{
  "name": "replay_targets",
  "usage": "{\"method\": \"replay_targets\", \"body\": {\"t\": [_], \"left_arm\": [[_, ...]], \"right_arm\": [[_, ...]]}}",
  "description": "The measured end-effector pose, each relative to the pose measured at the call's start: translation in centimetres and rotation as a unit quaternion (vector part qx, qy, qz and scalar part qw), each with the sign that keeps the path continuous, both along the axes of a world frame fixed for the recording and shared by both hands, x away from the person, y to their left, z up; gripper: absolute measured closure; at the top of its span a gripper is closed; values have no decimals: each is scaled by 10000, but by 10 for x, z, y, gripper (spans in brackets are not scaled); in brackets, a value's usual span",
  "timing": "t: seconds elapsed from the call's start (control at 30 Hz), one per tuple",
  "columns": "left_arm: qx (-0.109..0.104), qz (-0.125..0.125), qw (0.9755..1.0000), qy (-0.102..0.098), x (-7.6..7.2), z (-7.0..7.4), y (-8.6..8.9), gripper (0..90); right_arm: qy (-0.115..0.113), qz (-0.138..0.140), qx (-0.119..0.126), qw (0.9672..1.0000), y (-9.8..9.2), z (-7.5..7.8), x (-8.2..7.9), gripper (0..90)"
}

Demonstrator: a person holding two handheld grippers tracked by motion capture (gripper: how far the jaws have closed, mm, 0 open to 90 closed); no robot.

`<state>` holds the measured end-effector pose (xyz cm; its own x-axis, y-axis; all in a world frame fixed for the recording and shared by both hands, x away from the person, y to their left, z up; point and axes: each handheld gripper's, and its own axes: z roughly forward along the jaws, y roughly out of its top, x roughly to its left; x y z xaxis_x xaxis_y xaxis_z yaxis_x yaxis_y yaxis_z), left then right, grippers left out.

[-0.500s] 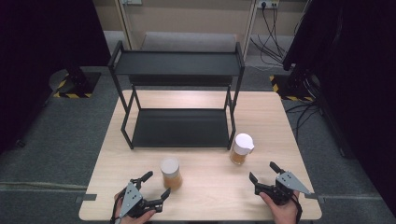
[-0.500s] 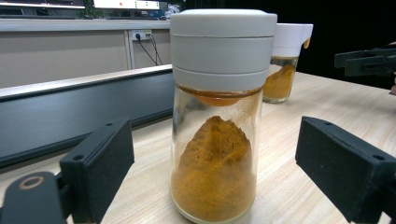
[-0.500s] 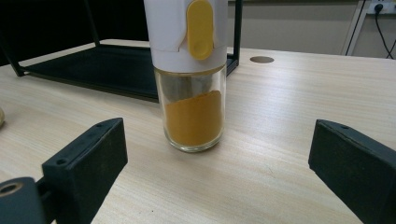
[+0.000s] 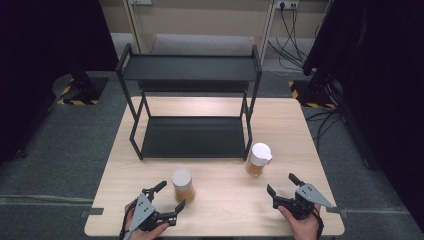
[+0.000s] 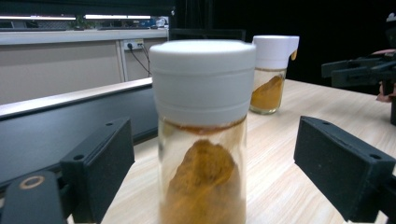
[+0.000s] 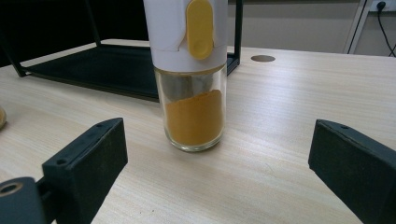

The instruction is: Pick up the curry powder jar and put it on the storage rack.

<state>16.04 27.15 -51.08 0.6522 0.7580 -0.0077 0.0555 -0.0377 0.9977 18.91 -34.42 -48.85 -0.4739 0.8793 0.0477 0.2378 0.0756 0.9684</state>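
Two glass spice jars of orange-brown powder stand upright on the wooden table. The round-lidded jar [image 4: 182,185] [image 5: 201,135] sits near the front, just ahead of my left gripper [image 4: 169,196] [image 5: 224,172], whose open jaws flank it without touching. The jar with a white spout cap and yellow flip tab [image 4: 258,160] [image 6: 192,74] [image 5: 273,74] stands by the shelf's front right leg. My right gripper [image 4: 282,183] [image 6: 219,172] is open a short way in front of that jar, nothing between its pads.
A black two-tier metal shelf [image 4: 192,102] occupies the back middle of the table [image 4: 230,210]; both tiers carry nothing. Cables and dark stands lie on the floor beyond. A hand [image 4: 305,227] holds each gripper at the front edge.
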Motion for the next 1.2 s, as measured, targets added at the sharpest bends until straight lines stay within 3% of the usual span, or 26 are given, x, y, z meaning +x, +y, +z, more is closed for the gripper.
{"method": "replay_targets", "body": {"t": [0.33, 0.63, 1.2], "left_arm": [[-112, -71, 9999, -105, 11, 9, -6, 157], [-36, -61, 9999, -84, 23, 13, -13, 207], [49, -17, 10000, -84, 28, 15, -14, 326]], "right_arm": [[-4, -5, 1, 10000, 0, 0, 0, 50], [-17, -5, 7, 10000, 0, -1, -1, 51], [-16, 15, -34, 10000, 1, 0, -1, 52]]}}
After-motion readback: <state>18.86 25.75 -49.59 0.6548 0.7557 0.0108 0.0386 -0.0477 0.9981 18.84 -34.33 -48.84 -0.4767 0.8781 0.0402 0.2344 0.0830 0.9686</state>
